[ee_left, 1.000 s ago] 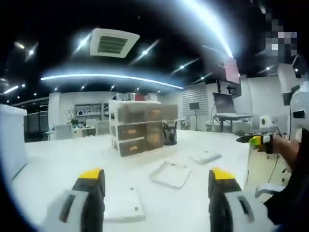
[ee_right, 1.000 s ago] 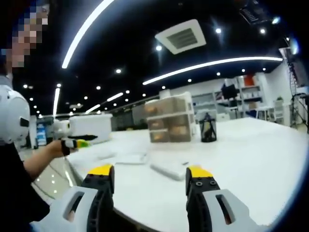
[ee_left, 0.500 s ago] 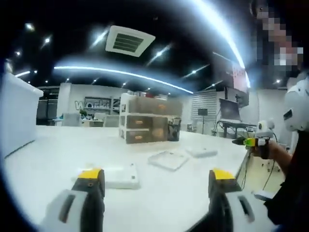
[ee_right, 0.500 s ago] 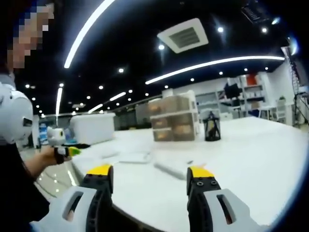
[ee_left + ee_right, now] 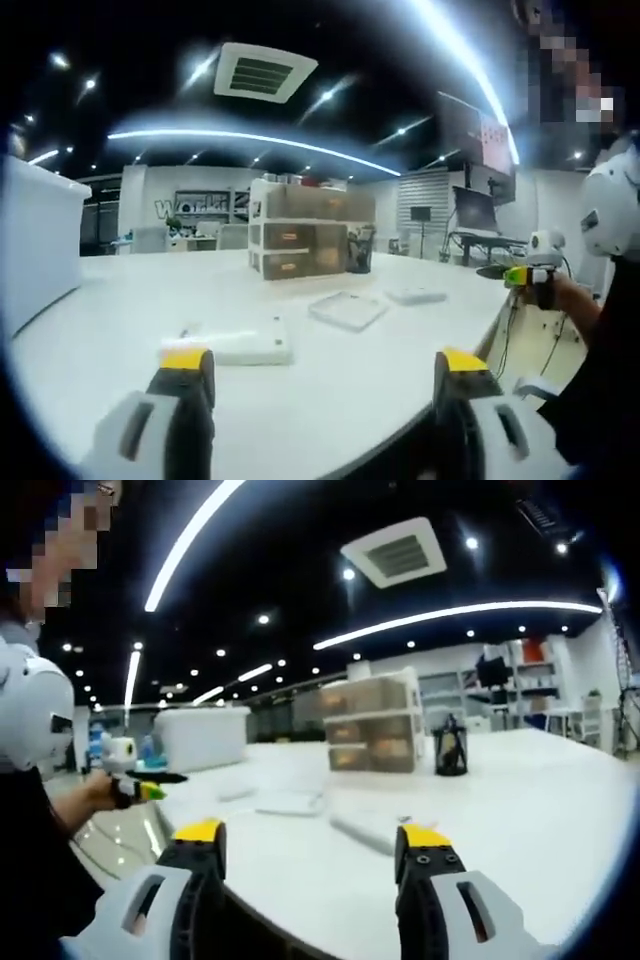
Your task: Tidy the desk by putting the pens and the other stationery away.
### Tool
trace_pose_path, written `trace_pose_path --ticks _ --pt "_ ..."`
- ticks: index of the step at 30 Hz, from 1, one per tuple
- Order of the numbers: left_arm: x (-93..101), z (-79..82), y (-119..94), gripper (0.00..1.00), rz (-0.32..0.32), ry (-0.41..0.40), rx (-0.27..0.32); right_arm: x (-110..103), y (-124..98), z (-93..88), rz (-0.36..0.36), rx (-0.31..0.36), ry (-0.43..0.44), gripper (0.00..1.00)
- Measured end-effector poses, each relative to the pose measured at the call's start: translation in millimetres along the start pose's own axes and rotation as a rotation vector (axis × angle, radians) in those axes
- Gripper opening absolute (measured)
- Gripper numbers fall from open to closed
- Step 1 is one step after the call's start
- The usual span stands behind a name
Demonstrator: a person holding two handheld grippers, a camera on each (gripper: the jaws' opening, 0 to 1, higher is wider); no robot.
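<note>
Dropped lower vs 1 s ago in both views, now near level w/ desk [image 5: 330,380] edge. Left gripper [image 5: 318,372] at frame bottom, jaws wide apart, holding nothing; right gripper [image 5: 310,842] likewise spread and empty. White flat stationery boxes [image 5: 238,345] lie centre-left on desk, apart. Drawer unit [image 5: 303,235] centre-frame, drawers closed, contents unclear; black pen holder [image 5: 359,250] just right of it.

1. White desk [image 5: 380,360] carried everything.
2. Drawer unit [image 5: 300,236] stood far back, black mesh pen holder [image 5: 359,250] just beside it.
3. Flat white cases [image 5: 347,309] lay mid-desk.
4. Large white bin [image 5: 203,737] sat at the edge.
</note>
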State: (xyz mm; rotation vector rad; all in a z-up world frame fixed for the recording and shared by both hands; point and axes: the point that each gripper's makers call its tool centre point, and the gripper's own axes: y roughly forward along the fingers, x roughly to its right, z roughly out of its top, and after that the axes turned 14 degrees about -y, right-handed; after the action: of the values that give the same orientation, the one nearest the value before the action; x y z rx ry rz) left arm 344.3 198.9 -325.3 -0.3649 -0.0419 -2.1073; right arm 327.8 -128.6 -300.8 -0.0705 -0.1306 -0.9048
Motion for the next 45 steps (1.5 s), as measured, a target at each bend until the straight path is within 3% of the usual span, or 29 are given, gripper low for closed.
trace_pose_path --ticks 7,14,25,33,45 --pt "1.1 1.4 -9.1 0.91 0.002 -0.004 -0.017 -12.1 10.8 -0.8 0.071 -0.053 -0.042 0.69" --pt "-2.9 -1.1 -19.6 0.91 0.041 -0.015 -0.072 -22.7 13.0 -2.3 0.139 -0.105 -0.053 0.72" --pt "-2.7 -3.8 -25.8 0.91 0.053 0.01 -0.091 -39.9 29.6 5.1 0.222 -0.123 -0.082 0.75" --pt "-5.6 -5.3 -30.9 0.91 0.059 0.014 -0.101 -55.9 52.7 10.0 0.294 -0.134 -0.108 0.76" --pt "-10.9 -9.5 -37.4 0.91 0.081 0.024 -0.125 -101.7 104.3 11.5 0.442 -0.161 -0.14 0.79"
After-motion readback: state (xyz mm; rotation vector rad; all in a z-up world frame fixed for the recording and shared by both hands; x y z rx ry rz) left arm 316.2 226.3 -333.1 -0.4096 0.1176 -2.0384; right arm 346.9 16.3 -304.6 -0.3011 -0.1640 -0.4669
